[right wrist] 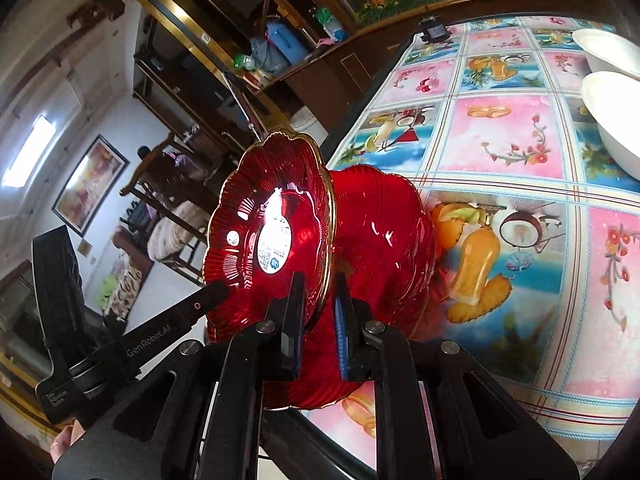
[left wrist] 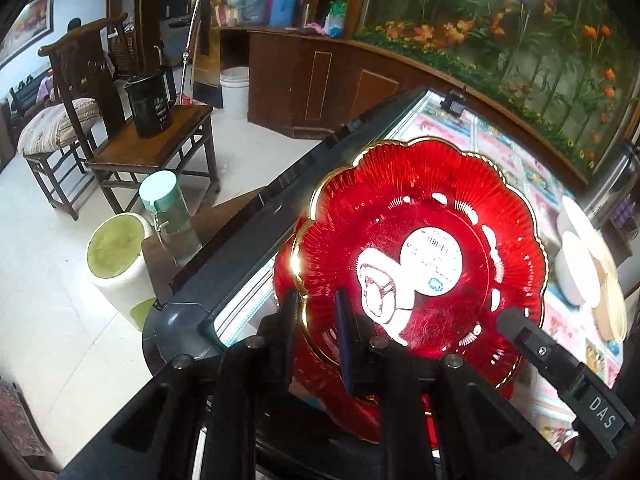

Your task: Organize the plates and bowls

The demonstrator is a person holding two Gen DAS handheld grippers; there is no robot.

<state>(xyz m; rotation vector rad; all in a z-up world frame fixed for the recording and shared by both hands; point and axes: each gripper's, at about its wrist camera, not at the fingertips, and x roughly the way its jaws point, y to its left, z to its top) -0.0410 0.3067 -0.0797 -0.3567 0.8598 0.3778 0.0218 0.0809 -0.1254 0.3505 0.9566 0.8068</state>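
A red scalloped glass plate with a gold rim and a white sticker (left wrist: 424, 248) is held tilted above the table by both grippers. My left gripper (left wrist: 318, 312) is shut on its near rim. My right gripper (right wrist: 320, 300) is shut on the same red plate (right wrist: 272, 232) at its rim; the right gripper's finger (left wrist: 560, 368) shows in the left wrist view, the left gripper's finger (right wrist: 168, 320) in the right wrist view. More red plates (right wrist: 380, 240) lie stacked flat on the table beneath it. White bowls (right wrist: 612, 120) stand at the right.
The table has a bright fruit-pattern cloth (right wrist: 500, 140) and a dark edge (left wrist: 280, 200). A steel flask (left wrist: 612, 184) stands beyond the white bowls (left wrist: 580, 268). Off the table are a wooden chair with a black jug (left wrist: 152, 100), a green stool (left wrist: 116, 256) and a bottle (left wrist: 168, 208).
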